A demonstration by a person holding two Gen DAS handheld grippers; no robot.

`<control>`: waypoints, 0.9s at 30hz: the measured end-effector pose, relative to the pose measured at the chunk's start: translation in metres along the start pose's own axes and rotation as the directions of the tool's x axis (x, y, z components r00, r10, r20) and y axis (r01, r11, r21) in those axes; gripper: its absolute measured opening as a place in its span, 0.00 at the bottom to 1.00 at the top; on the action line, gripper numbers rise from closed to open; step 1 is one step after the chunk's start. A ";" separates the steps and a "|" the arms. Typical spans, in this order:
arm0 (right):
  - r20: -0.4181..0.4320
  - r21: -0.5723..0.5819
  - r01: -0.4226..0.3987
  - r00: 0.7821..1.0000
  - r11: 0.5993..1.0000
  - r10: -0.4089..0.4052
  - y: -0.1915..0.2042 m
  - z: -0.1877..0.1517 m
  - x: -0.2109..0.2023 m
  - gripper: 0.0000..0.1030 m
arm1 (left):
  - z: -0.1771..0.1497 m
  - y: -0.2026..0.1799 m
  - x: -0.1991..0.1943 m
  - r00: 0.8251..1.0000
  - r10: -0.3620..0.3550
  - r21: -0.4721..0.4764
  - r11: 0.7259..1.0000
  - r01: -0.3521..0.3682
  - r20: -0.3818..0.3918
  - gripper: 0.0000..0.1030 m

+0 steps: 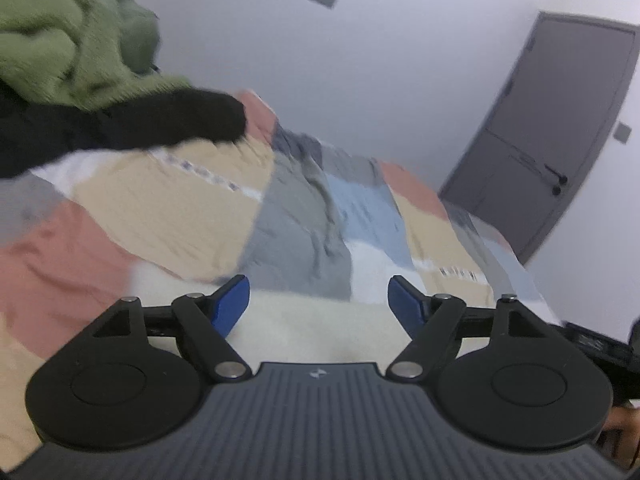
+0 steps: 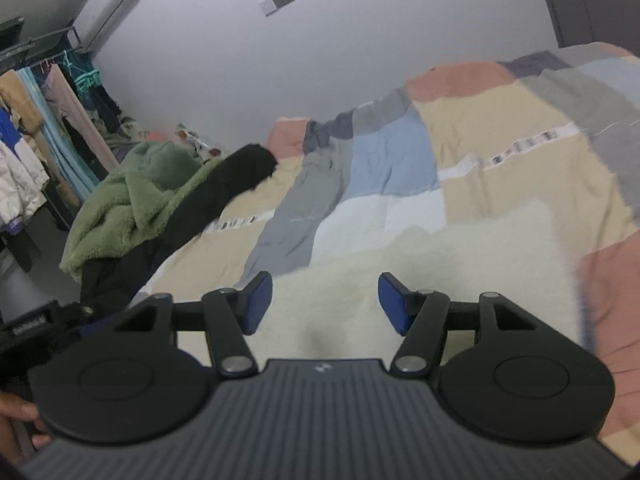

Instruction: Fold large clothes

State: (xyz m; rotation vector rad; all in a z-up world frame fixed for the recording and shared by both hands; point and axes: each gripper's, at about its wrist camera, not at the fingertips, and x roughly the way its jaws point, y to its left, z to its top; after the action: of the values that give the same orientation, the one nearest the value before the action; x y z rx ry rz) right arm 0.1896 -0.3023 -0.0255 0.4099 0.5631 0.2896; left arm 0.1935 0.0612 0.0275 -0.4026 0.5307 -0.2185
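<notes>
Left gripper [image 1: 319, 300]: jaws stand wide apart with nothing between them; each finger [image 1: 232, 304] ends in a flat blue pad on a black linkage pinned with metal rivets to two round black discs and a ribbed grey body. Right gripper [image 2: 325, 302]: same build, jaws likewise spread and empty.

Directly beneath and ahead of both pairs of jaws lies a cream fleece garment [image 1: 320, 332], nappy and soft, spread flat; the pads hover just above it, and contact cannot be told in either view. In the right wrist view the same cream fleece [image 2: 420, 264] extends forward and to the right of the jaws.

The fleece rests on a patchwork bedcover [image 1: 192, 208] of matte blocks in tan, salmon, grey, pale blue and white, rumpled along a grey strip.

Farther out, at the bed's left edge, a heap holds a shaggy green fleece [image 1: 68, 48] over a black garment [image 1: 160, 120] whose sleeve reaches onto the cover.

Background: plain pale wall, grey door [image 1: 560, 128], clothes rail [image 2: 48, 128] with hanging clothes, wall-mounted air conditioner [image 2: 108, 4].
</notes>
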 end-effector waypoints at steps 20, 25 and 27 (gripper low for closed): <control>-0.074 0.210 0.197 0.980 0.958 -0.185 -0.079 -0.002 0.019 0.70 | -0.014 0.068 0.014 0.973 0.177 -0.113 0.974 -0.194 -0.148 0.75; -0.051 0.160 0.207 0.978 0.965 -0.201 -0.069 -0.003 0.015 0.37 | -0.010 0.064 0.009 0.985 0.140 -0.120 0.981 -0.151 -0.098 0.35; -0.032 0.144 0.193 0.981 0.970 -0.191 -0.064 0.001 0.011 0.32 | -0.006 0.058 0.005 0.990 0.133 -0.098 0.986 -0.138 -0.054 0.29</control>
State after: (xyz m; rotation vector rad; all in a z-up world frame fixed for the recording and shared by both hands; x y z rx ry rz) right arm 0.2088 -0.3553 -0.0585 0.4913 0.6396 0.0657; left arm 0.2001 0.1103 -0.0038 -0.4588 0.6149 -0.0699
